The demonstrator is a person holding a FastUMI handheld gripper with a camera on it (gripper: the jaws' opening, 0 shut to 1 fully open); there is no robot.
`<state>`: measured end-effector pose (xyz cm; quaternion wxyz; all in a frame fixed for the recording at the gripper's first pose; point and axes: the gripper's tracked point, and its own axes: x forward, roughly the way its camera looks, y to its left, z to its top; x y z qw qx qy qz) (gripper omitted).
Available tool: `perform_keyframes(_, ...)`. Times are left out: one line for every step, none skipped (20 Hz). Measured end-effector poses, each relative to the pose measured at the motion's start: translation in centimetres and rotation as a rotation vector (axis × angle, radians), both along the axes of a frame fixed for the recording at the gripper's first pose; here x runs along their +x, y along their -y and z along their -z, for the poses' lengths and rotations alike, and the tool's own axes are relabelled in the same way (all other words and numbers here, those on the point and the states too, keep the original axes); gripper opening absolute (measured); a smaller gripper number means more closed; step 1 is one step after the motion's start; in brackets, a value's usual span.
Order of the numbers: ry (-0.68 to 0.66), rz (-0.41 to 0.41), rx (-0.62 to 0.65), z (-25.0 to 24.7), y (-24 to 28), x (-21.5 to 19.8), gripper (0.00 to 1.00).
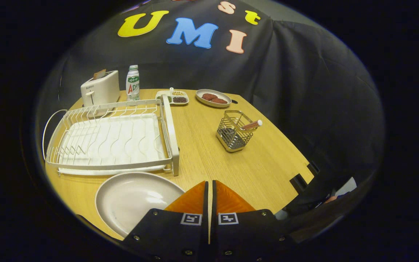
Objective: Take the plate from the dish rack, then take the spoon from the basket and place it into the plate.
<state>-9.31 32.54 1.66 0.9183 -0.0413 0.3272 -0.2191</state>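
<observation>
The wooden table (209, 153) carries everything here. Largest on it is the white wire dish rack (111, 140), standing at about ten o'clock from the fingers, its slots empty. Next in size is the pale round plate (133, 198), lying flat on the table just in front of the rack and just to the left of the fingers, at about nine o'clock; by the look of it, the first step of the task is done.

The gripper (210, 189) hangs above the table's near edge with its two fingers drawn together, only a thin slit between them, and nothing held.

Beyond the fingers, at about one o'clock, stands the small wire basket (233, 131), well apart from the plate. The spoon (252, 125) leans in it, its handle end poking out over the basket's right rim.

So the step in hand seems to be the second one: going for the spoon. That would call for parting the fingers, moving forward and a little right to the basket, and closing on the protruding handle. The handle is thin and slanted, so the fingers would likely need to line up across it.
</observation>
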Motion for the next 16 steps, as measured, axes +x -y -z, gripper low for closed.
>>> perform_keyframes(0.012, 0.006, -0.003, -0.6, 0.6, 0.5, 0.02)
perform_keyframes(0.022, 0.016, -0.007, -1.1, 1.4, 0.9, 0.02)
perform_keyframes(0.033, 0.026, -0.010, -1.6, 2.1, 1.2, 0.02)
perform_keyframes(0.043, 0.038, -0.017, -2.3, 2.9, 1.6, 0.02)
perform_keyframes(0.049, 0.050, -0.024, -2.6, 3.7, 1.8, 0.02)
perform_keyframes(0.057, 0.067, -0.034, -3.3, 4.4, 2.0, 0.04)
perform_keyframes(0.066, 0.082, -0.036, -3.7, 5.2, 2.4, 0.14)
perform_keyframes(0.075, 0.089, -0.034, -4.2, 5.7, 2.7, 0.22)
perform_keyframes(0.083, 0.095, -0.034, -4.4, 6.2, 3.0, 0.23)
perform_keyframes(0.087, 0.098, -0.039, -4.7, 6.9, 3.4, 0.24)
perform_keyframes(0.089, 0.101, -0.046, -5.0, 7.5, 3.6, 0.24)
perform_keyframes(0.092, 0.112, -0.061, -5.3, 8.3, 3.8, 0.37)
perform_keyframes(0.096, 0.119, -0.071, -5.6, 9.0, 4.0, 0.38)
perform_keyframes(0.101, 0.120, -0.072, -5.7, 9.5, 4.4, 0.38)
perform_keyframes(0.103, 0.119, -0.071, -5.8, 9.9, 4.7, 0.38)
perform_keyframes(0.107, 0.116, -0.069, -5.9, 10.4, 5.2, 0.38)
